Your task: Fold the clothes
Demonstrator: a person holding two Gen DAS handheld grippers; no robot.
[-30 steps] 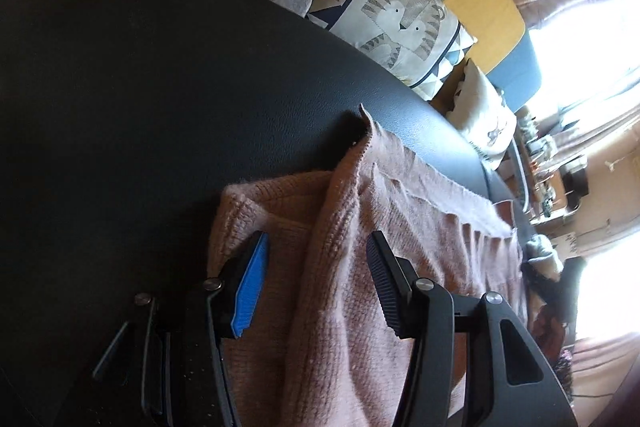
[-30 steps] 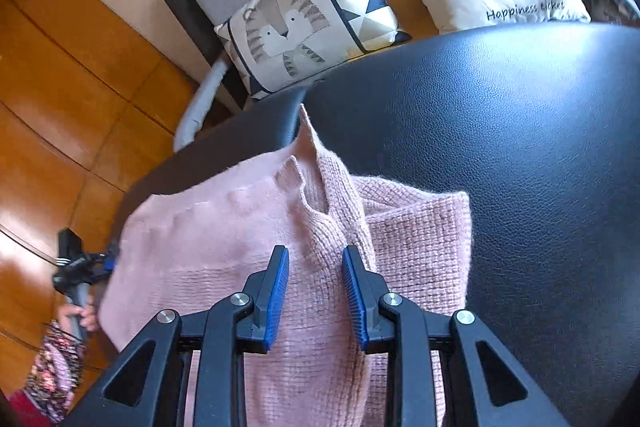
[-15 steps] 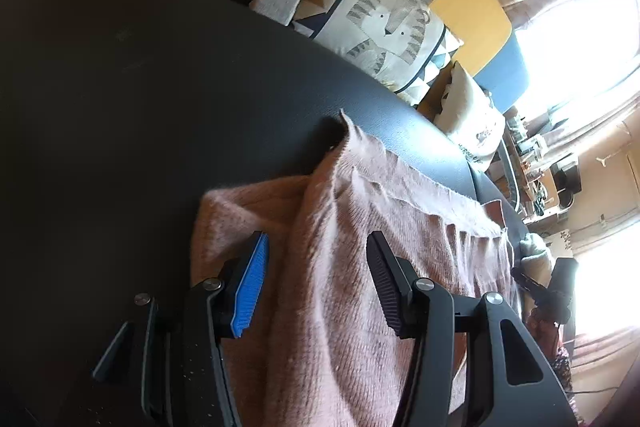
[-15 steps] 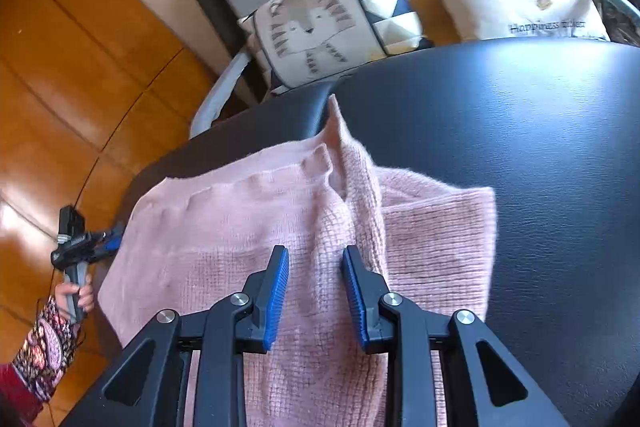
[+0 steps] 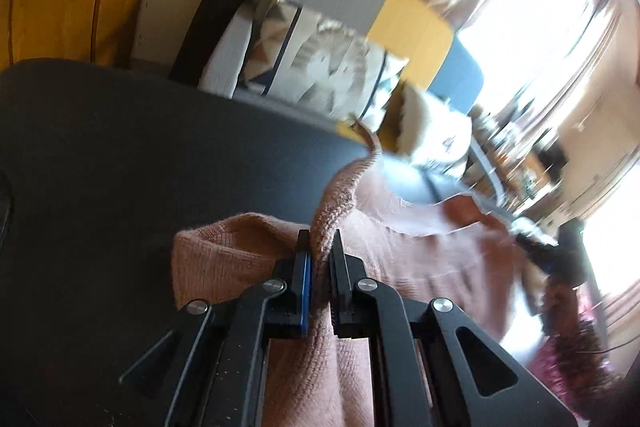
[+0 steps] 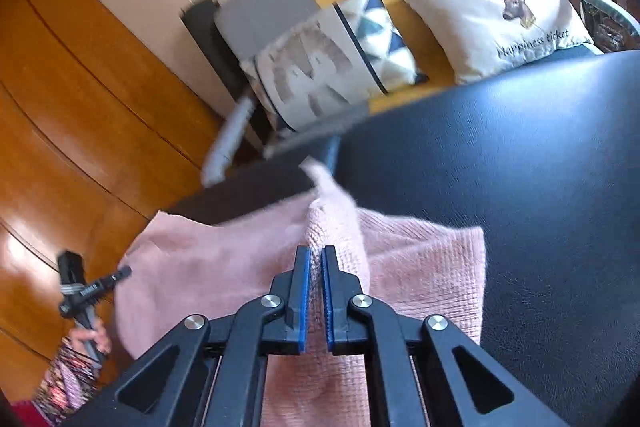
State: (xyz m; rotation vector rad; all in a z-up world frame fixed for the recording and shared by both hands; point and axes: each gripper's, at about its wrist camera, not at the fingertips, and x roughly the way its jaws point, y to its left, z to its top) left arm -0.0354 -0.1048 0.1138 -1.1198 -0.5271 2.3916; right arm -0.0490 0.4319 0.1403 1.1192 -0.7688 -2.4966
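The left tongs (image 5: 319,247) are clamped on a raised ridge of the pink sweater (image 5: 224,259), the knit pinched between the blue pads. The right tongs (image 6: 315,259) are likewise closed on a fold of the same sweater (image 6: 420,259), with cloth caught between their pads. The sweater lies on the black bench (image 6: 520,167), its bulk spread beside and below both tongs, one pointed corner lifted toward the far edge of the bench. Beyond the bench stands a sofa with a patterned cushion (image 6: 332,59) and a deer cushion (image 6: 500,15).
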